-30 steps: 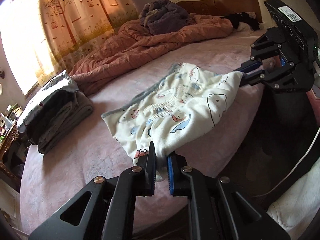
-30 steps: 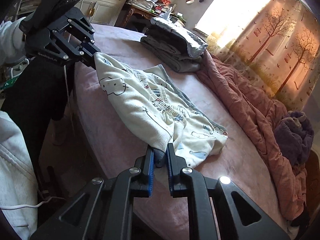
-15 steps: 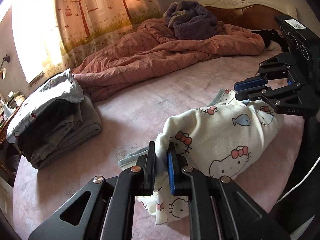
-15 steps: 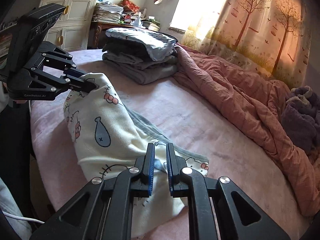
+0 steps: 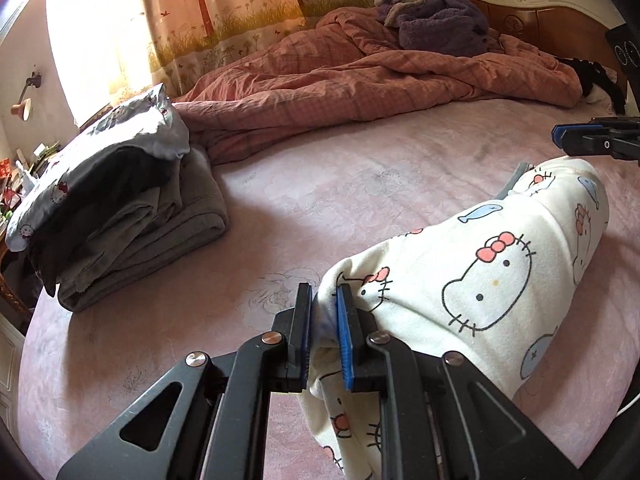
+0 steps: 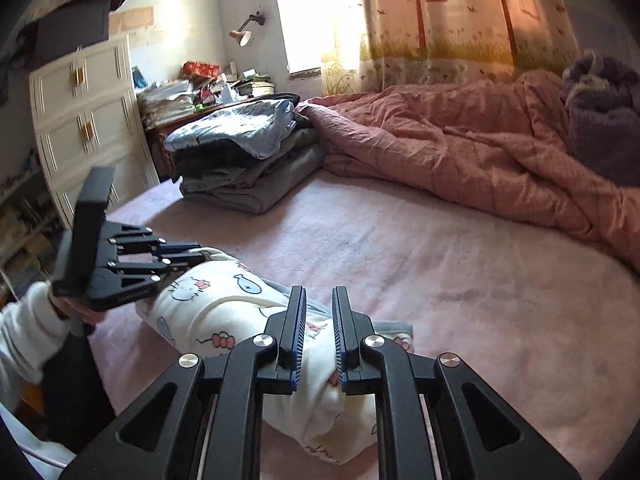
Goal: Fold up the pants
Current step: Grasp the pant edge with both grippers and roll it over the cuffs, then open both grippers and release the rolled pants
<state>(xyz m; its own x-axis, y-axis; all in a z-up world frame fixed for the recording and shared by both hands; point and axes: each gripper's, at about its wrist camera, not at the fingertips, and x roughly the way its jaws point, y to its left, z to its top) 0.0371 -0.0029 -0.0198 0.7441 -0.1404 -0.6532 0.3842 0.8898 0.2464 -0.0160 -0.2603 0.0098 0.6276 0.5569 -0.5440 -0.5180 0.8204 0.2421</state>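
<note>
Pants (image 5: 500,280) are lying folded on the pink bed (image 5: 360,208), stretching toward two o'clock. I am pinching them with my left gripper (image 5: 324,336); my right gripper (image 6: 318,336) is opening, cloth below.

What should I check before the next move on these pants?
1. Left gripper grip on the pants: ok, cloth pinched between its pads.
2. Right gripper released: ok, jaws have just been opening, no cloth between them.
3. Fold lying flat: not ok, the pants sit puffed up.
4. Bare bed beyond the pants: ok.
5. Pile of folded clothes apart from the pants: ok.
6. Edges lined up: cannot tell, hidden underneath.
</note>
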